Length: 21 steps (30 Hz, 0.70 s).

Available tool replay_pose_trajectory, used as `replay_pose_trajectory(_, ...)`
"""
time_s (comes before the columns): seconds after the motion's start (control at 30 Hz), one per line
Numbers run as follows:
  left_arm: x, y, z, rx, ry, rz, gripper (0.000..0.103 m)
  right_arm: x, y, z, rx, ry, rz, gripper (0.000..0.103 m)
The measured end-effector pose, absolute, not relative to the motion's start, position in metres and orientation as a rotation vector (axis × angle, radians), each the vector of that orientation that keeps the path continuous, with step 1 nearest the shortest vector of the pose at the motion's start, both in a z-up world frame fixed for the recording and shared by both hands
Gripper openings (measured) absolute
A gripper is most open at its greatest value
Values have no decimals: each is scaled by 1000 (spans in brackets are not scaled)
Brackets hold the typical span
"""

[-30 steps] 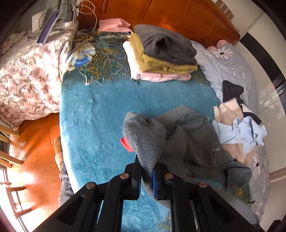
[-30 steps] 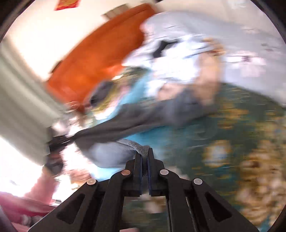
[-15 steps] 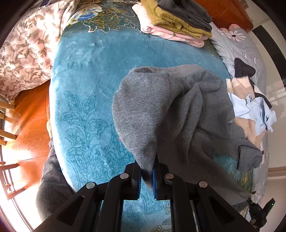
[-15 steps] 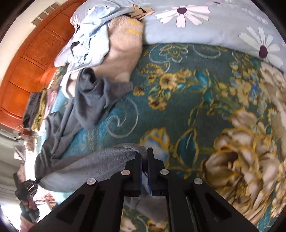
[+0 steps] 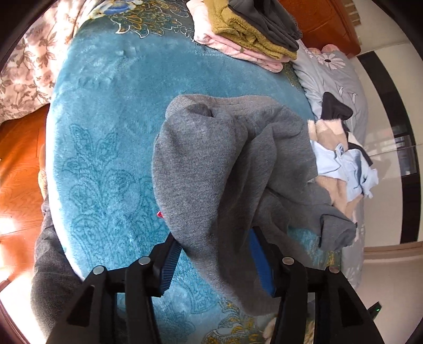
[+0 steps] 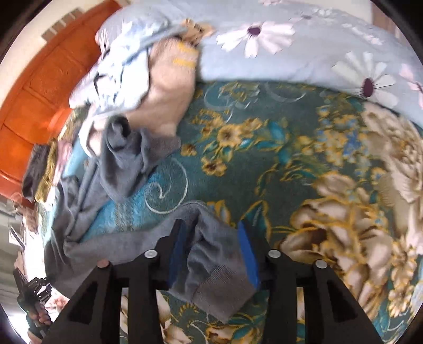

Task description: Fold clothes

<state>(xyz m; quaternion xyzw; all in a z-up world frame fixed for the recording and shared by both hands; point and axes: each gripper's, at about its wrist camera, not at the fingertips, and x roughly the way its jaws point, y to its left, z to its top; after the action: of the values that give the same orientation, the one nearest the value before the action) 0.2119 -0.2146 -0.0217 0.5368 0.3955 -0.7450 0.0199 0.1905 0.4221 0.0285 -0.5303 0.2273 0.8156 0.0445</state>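
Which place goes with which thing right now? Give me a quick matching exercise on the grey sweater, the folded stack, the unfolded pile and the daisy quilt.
Things:
1. grey sweater
2. folded stack
3. unfolded pile
4. daisy quilt

Places:
A. at the wooden headboard
B. along the far edge of the teal blanket in the right wrist view
C. between the open fingers of both hand-held grippers, left and right
D. right of the sweater in the left wrist view

Pairs: 1-C, 2-A, 3-D, 4-B
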Motion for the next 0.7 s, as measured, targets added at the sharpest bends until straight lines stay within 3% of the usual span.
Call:
replay_pose_trajectory(0.17, 210, -239, -29, 1570, 1319, -2229, 61, 231, 428, 14, -1671, 829, 2403, 47)
replay_pose_trajectory(0.4, 188, -271, -47, 1482, 1461, -2108, 64, 256, 433, -45, -1615, 1286, 2184, 47)
replay_pose_trajectory(0.6, 167, -277, -70, 1520, 1505, -2044, 64, 243, 422, -55, -1566, 1353, 2093, 48)
replay_pose_trajectory(0.63, 164, -276, -72, 1527, 1529, -2042, 64, 241, 420, -55, -1559, 1349, 2077, 41)
replay_pose_trajectory(0.67, 163, -276, -74, 1532, 1547, -2038, 62, 239, 419, -53, -1560, 1333, 2070, 24)
replay_pose_trajectory(0.7, 160, -275, -75, 1543, 1552, -2032, 62, 237, 417, -48, -1568, 1309, 2068, 18)
